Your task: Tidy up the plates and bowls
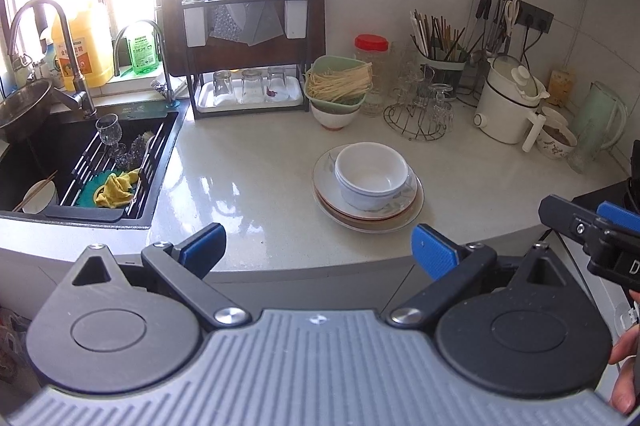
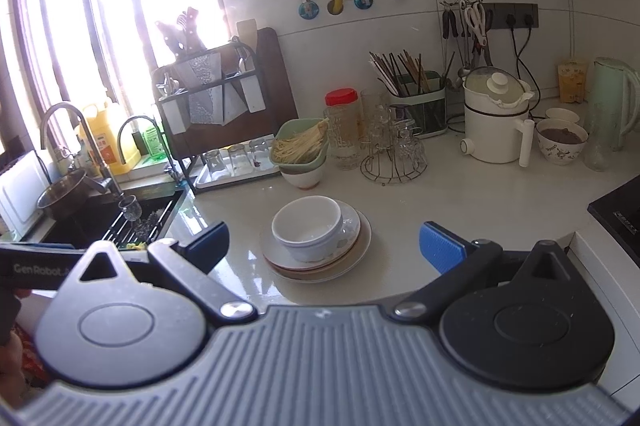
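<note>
Two nested white bowls [image 1: 372,174] [image 2: 310,228] sit on a stack of plates [image 1: 404,216] [image 2: 356,246] in the middle of the pale counter. My left gripper [image 1: 318,252] hangs open over the counter's front edge, short of the stack, with nothing between its blue pads [image 1: 434,252]. My right gripper [image 2: 326,250] is open too, held back from the same stack, empty. In the left wrist view the right gripper [image 1: 592,230] shows at the right edge. Another white bowl [image 1: 40,195] with chopsticks lies in the sink.
A black sink [image 1: 24,165] with a rack, wine glass [image 1: 109,133] and yellow cloth lies left. Behind the stack stand a green basket of noodles [image 1: 338,83] on a bowl, a glass rack [image 1: 420,105], a white cooker [image 1: 510,101] and a knife rack [image 1: 244,25]. A stovetop [image 2: 620,214] sits right.
</note>
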